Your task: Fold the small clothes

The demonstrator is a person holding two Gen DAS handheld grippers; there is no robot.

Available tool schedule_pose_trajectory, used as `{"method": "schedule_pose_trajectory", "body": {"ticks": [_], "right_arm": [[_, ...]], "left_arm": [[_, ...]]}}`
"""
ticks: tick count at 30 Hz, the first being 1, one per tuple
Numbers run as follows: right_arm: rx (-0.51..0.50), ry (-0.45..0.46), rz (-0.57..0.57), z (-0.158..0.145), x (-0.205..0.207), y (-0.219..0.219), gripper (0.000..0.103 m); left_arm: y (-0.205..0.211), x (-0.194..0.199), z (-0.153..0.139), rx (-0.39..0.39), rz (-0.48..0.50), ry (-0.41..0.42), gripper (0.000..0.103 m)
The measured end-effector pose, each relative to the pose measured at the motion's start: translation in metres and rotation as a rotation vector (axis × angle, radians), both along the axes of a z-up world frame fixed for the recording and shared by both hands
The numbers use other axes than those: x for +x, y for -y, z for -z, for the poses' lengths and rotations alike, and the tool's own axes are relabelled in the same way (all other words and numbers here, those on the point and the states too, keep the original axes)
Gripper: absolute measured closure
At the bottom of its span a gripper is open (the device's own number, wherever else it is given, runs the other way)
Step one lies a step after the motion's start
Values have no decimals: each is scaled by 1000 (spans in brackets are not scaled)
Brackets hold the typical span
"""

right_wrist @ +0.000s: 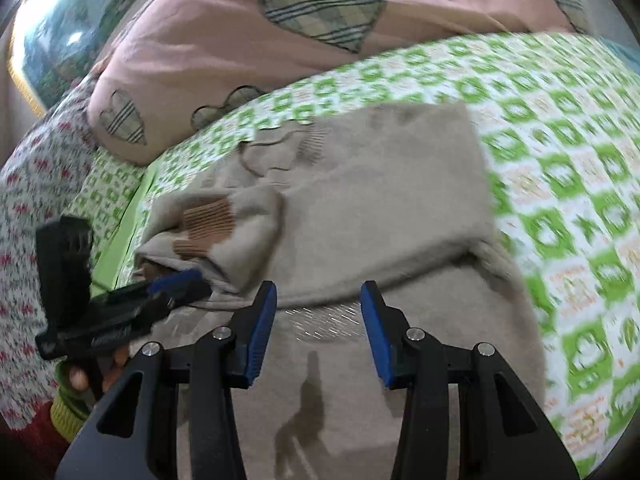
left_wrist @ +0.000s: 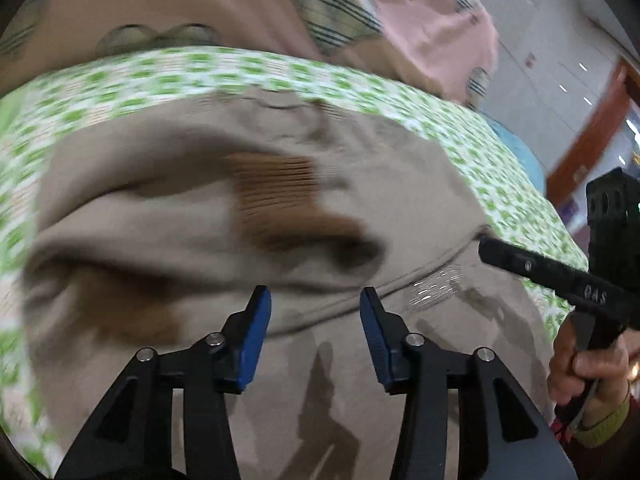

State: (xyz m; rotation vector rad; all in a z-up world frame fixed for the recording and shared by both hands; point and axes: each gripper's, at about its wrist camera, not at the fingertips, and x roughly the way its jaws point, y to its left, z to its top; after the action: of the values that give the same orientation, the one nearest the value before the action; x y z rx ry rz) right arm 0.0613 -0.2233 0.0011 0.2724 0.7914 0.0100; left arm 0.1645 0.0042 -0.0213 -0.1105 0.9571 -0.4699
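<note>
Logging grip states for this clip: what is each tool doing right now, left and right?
Left tool: open, holding nothing, above the beige garment.
Right tool: open, empty, over the same garment.

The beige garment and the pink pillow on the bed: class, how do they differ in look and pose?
The beige garment is plain with brown ribbed patches; the pink pillow carries plaid heart patches. The garment lies flat and partly folded, nearest both open grippers; the pillow sits plump, farther back. Both rest on the green patterned sheet.
</note>
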Motion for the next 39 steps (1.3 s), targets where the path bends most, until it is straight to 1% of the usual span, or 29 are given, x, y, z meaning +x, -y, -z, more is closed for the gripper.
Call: {"method": "schedule_pose_trajectory", "body": {"ticks": [1, 3, 4, 5, 6, 7, 9, 12, 13, 14, 15, 16, 17, 18, 20, 22, 23, 24, 25, 26, 27, 28, 29, 31, 32, 34, 37, 38, 39], "right_arm": [[-15, 1, -26, 0, 6, -7, 58], [-76, 9, -89, 1, 21, -28, 58], [-110, 11, -110, 1, 27, -37, 54], [-150, 11, -135, 3, 36, -46, 48], [-194, 11, -161, 5, 46, -56, 45], [-223, 10, -181, 8, 53, -63, 42], [-292, -6, -230, 18, 71, -81, 42], [-357, -19, -241, 29, 91, -91, 42], [-369, -25, -232, 32, 95, -92, 47], [-367, -24, -219, 32, 100, -91, 71], [-349, -25, -200, 31, 104, -88, 84], [-329, -25, -186, 29, 107, -85, 93], [-295, -9, -169, 23, 107, -81, 94], [-251, 26, -150, 13, 105, -75, 95], [-171, 101, -115, -9, 96, -62, 96], [-43, 194, -54, -28, 79, -37, 96], [7, 228, -13, -34, 68, -23, 96], [34, 249, 38, -36, 57, -10, 96], [52, 254, 65, -34, 51, -1, 96], [80, 245, 85, -26, 44, 10, 96], [87, 219, 86, -18, 42, 14, 96], [85, 166, 87, -5, 43, 18, 96], [89, 134, 92, 3, 43, 20, 96], [129, 66, 103, 22, 43, 26, 94], [143, 50, 114, 27, 43, 28, 88], [151, 54, 145, 31, 38, 34, 78], [159, 69, 160, 24, 36, 41, 78], [156, 78, 148, 21, 35, 41, 79], [139, 88, 127, 18, 35, 39, 84]], "left_arm": [[-16, -5, 0, 19, -59, 8, 56], [-50, -9, 0, 83, -196, 18, 56], [-68, -9, 0, 114, -274, 22, 56], [-85, -9, 0, 128, -335, 25, 56], [-102, -8, 2, 138, -390, 22, 56], [-115, -6, 5, 149, -419, 7, 56], [-126, 0, 11, 173, -443, -12, 56], [-127, 9, 19, 189, -410, -33, 56], [-124, 13, 21, 207, -407, -35, 56], [-122, 18, 23, 221, -409, -40, 56], [-121, 22, 25, 224, -412, -47, 56], [-120, 26, 26, 221, -412, -51, 57], [-117, 29, 27, 224, -414, -41, 62], [-114, 31, 26, 230, -416, -33, 69], [-107, 31, 24, 255, -443, -22, 72], [-108, 25, 21, 256, -484, -5, 79], [-108, 19, 19, 262, -509, 10, 81], [-109, 14, 18, 262, -522, 21, 81], [-109, 10, 17, 252, -531, 27, 81], [-110, 6, 18, 241, -538, 27, 81], [-110, 4, 19, 239, -542, 25, 81], [-110, 3, 21, 245, -548, 23, 81], [-112, 3, 22, 241, -553, 18, 81], [-117, 3, 21, 225, -568, 14, 81], [-120, 3, 20, 208, -574, 15, 81], [-126, 5, 19, 187, -587, 13, 81], [-139, 7, 21, 116, -608, -13, 81], [-145, 5, 23, 82, -625, -23, 81], [-150, 5, 24, 54, -639, -31, 81]]}}
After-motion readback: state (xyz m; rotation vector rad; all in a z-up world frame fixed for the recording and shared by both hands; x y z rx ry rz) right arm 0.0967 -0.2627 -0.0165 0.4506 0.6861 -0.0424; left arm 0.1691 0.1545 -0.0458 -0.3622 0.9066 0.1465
